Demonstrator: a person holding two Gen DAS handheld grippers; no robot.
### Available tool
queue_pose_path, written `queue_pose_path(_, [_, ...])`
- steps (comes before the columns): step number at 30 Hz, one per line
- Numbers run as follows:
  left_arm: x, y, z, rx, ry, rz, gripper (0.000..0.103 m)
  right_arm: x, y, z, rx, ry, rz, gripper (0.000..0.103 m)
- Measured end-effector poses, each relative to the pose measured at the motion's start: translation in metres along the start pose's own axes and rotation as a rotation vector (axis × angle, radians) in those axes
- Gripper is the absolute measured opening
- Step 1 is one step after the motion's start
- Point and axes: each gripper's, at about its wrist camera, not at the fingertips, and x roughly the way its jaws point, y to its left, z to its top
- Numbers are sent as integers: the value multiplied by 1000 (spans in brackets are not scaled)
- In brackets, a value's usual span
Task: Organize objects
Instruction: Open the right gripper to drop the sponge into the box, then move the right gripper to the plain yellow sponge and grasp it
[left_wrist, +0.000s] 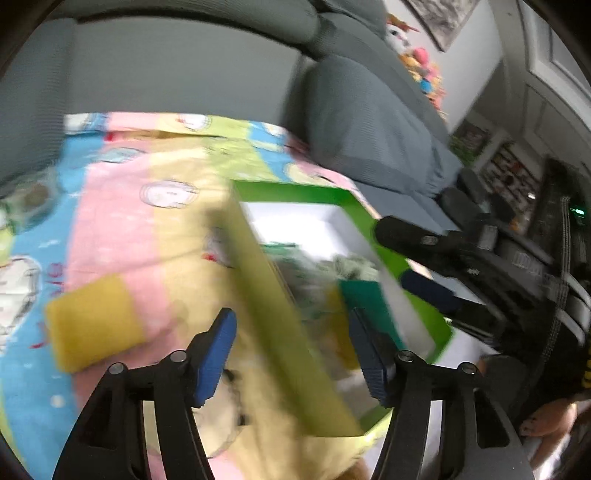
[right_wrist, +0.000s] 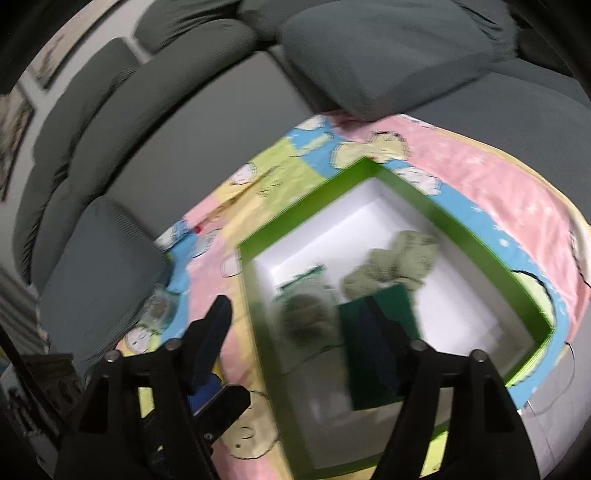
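Grey sofa is carrying a pastel cartoon blanket that is cushioning the green-rimmed box; green card and crumpled cloth are lying inside; left gripper and right gripper are both hanging apart, empty, straddling its rim; yellow sponge is waiting outside on the blanket.

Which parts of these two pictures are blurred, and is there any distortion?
Left wrist view: the green box and the yellow block are smeared by motion; the left gripper stays sharp. Right wrist view: the things inside the box are smeared. Both views bend at the edges like a fisheye.
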Motion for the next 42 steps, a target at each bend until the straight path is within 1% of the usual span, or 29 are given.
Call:
queue_pose_path(2, [-7,12,2,-18,-11,38,64,3,13,-3,-39,8,44,81])
queue_pose_path(3, [-10,21,3,-36,-10,58,66,5,19,-4,-57,13,60,83])
queue_pose_path(4, [-11,27,5,-51,-7,71,69,7,27,-6,-78,20,77,87])
queue_pose_path(5, [-14,38,5,-76,-6,93,75,11,35,-9,-100,30,90,90])
queue_pose_path(10, [-21,73,3,-152,5,161,76,27,63,-18,-153,76,122,91])
queue_pose_path(11, [-23,82,1,-175,14,184,76,32,67,-20,-158,91,133,91])
queue_pose_path(14, [-28,105,-3,-228,36,218,76,45,79,-29,-170,137,154,91])
queue_pose_path(19, [-27,138,-9,-296,72,262,76,61,92,-41,-182,219,200,91])
queue_pose_path(22, [-26,153,-14,-328,95,243,76,69,98,-45,-183,249,231,91])
queue_pose_path(26, [-25,163,-19,-358,115,238,76,83,105,-49,-149,287,251,91])
queue_pose_path(30, [-24,168,-21,-382,123,211,76,94,117,-55,-176,310,254,90])
queue_pose_path(35, [-19,171,-21,-394,123,169,76,105,126,-63,-212,356,230,81])
queue_pose_path(37, [-17,173,-21,-410,128,153,76,110,127,-65,-222,368,209,80])
queue_pose_path(42, [-10,173,-21,-418,142,119,76,128,124,-68,-227,413,177,65])
